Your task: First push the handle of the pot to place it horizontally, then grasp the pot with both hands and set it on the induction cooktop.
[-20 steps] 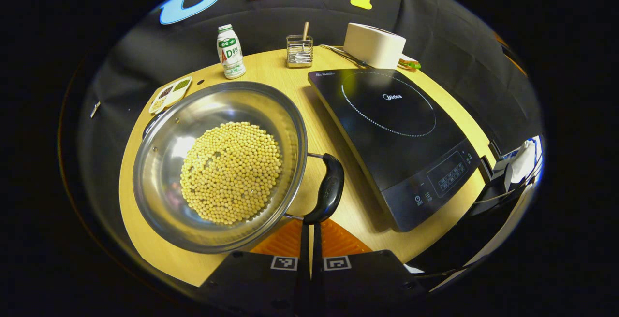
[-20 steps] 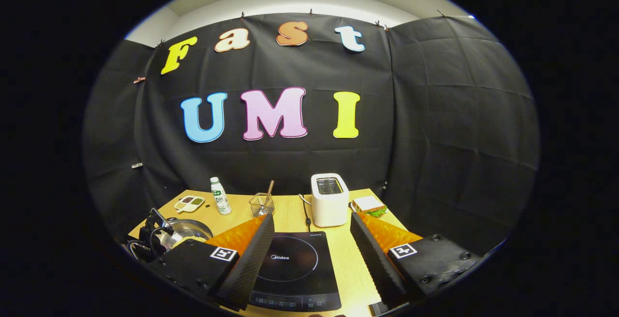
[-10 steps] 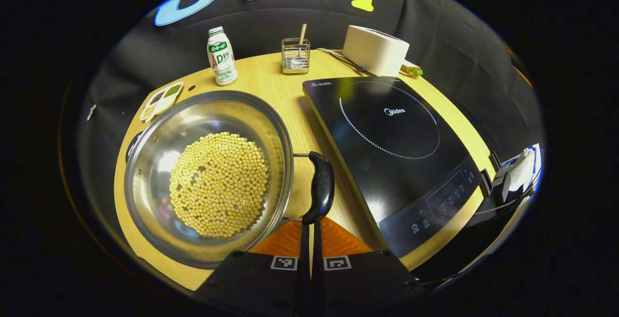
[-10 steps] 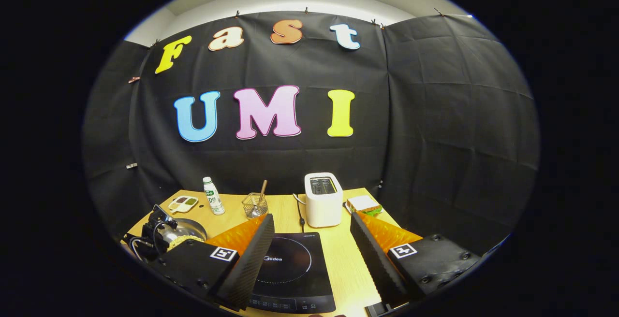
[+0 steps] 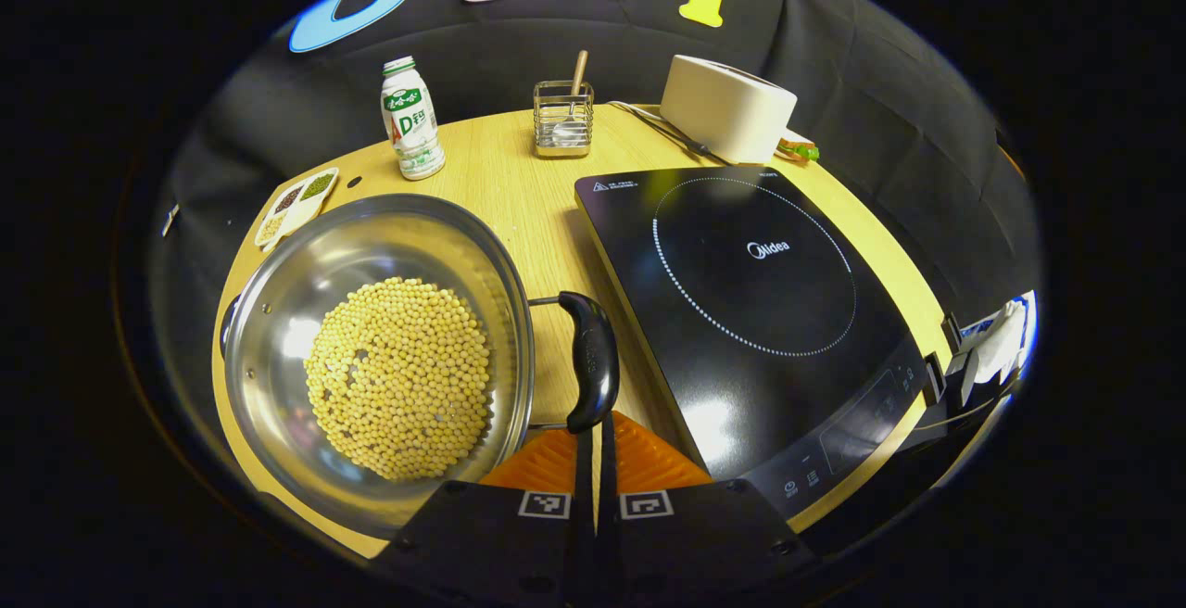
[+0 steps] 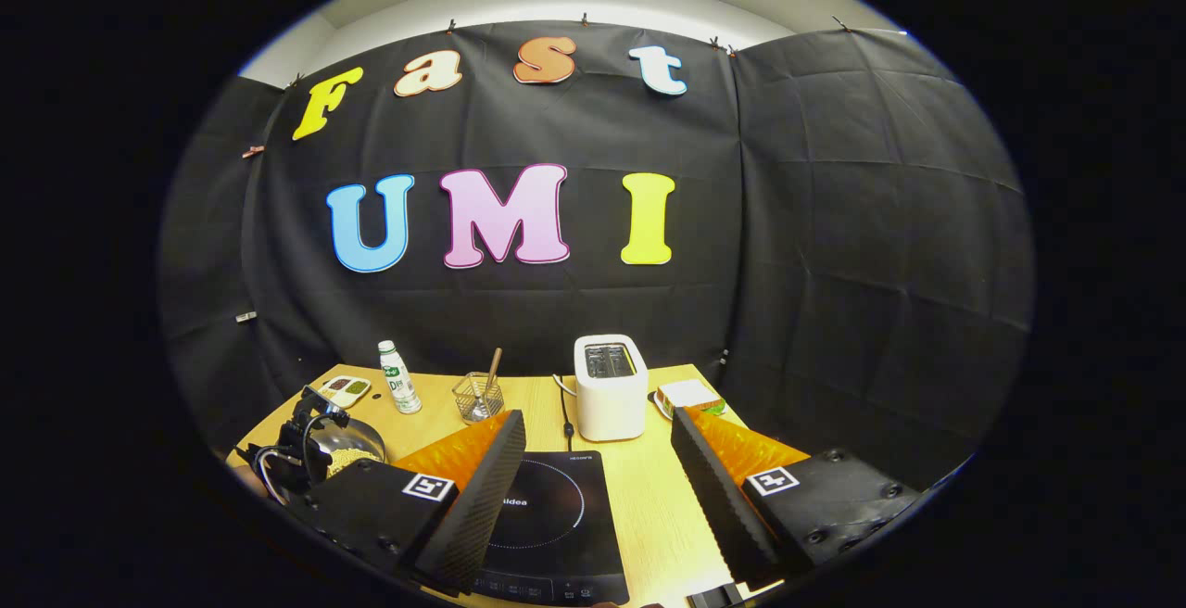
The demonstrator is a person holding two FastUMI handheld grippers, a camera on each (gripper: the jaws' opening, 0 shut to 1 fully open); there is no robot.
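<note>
Vs. the frame a second back: in the left gripper view the pot [image 5: 371, 348] sits further left and lower, and its black side handle [image 5: 593, 372] now lies closer to straight along my fingers instead of angling off right. The induction cooktop [image 5: 741, 311] reads bigger and more centred. In the right gripper view the whole table scene slides a bit left; otherwise same.

Left gripper [image 5: 594, 437]: jaws clenched, just a thin slit between the fingers, nothing pinched. Tips sit right at the near end of the handle; I can't tell whether they actually touch it.

Right gripper [image 6: 598, 460]: jaws released, wide apart, holding nothing, hovering above the cooktop's near edge.

Pot is on the wooden table [image 5: 500, 172], just left of the cooktop and not on it, full of yellow beans [image 5: 398, 376]. Its far-side handle is mostly hidden behind the rim.

Further back: small divided dish [image 5: 295, 205], bottle [image 5: 408, 117], wire holder [image 5: 562, 117], white toaster [image 5: 727, 107]. The food item behind the toaster is mostly hidden.

In the right gripper view the pot is largely blocked by the other gripper's body.
</note>
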